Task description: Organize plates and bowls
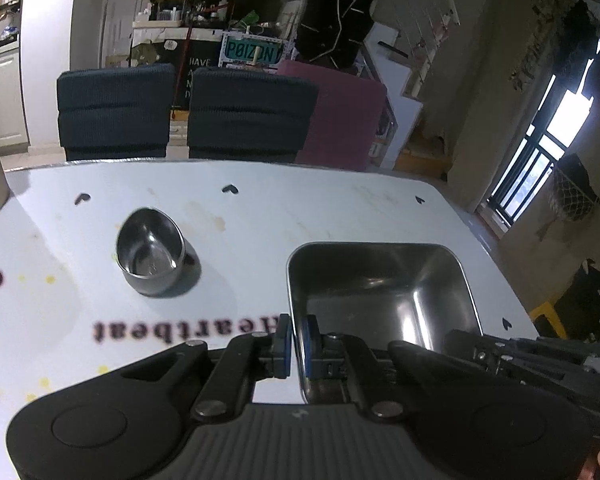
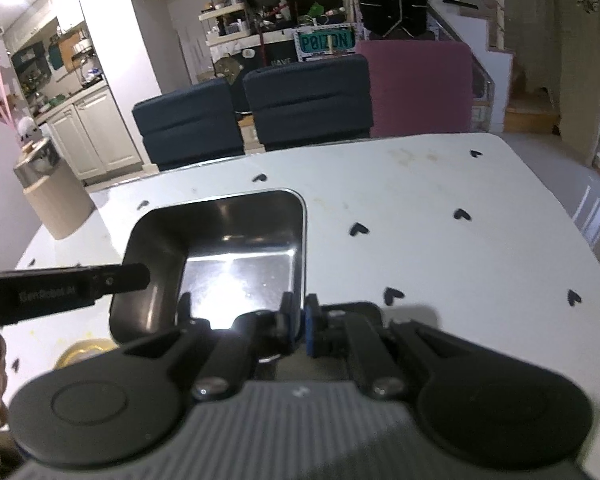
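left hand-held gripper and right hand-held gripper pinching square steel tray rims (apparently lifted), round bowl beside

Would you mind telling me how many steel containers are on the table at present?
2: a round bowl standing alone on the table, and a square tray held by both grippers. Others may be hidden.

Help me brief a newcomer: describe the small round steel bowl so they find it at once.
On the white heart-print table, look left of the square steel tray held by both tongs. The small steel bowl stands alone there, round and untouched.
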Action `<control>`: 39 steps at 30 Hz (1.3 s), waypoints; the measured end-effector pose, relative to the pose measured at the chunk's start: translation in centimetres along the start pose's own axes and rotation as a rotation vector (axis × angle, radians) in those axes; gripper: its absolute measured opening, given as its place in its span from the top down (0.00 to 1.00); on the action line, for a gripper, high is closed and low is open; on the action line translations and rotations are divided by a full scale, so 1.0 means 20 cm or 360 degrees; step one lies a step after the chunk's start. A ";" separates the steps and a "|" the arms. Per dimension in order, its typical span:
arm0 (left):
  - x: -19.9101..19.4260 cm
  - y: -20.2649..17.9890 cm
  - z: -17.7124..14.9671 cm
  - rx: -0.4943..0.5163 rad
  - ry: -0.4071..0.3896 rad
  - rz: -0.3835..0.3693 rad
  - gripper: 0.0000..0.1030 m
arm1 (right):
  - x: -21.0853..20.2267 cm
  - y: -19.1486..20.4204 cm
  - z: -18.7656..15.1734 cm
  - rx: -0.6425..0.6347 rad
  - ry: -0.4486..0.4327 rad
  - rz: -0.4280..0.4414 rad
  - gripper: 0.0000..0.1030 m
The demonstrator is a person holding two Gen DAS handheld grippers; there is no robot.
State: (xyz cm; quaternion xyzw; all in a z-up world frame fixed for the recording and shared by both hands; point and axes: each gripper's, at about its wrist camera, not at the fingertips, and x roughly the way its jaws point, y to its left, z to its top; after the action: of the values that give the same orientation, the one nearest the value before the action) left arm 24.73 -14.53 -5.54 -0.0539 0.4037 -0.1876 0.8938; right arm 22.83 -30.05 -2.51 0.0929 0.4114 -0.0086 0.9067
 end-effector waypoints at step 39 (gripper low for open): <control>0.41 -0.13 -0.20 0.0152 0.0298 0.0050 0.94 | 0.24 -0.07 -0.12 -0.0061 0.0315 -0.0268 0.95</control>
State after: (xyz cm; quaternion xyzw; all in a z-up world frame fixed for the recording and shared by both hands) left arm 25.94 -19.84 -13.44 0.0128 0.4768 -0.1967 0.8566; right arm 24.11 -30.66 -7.77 0.0410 0.5053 -0.0677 0.8593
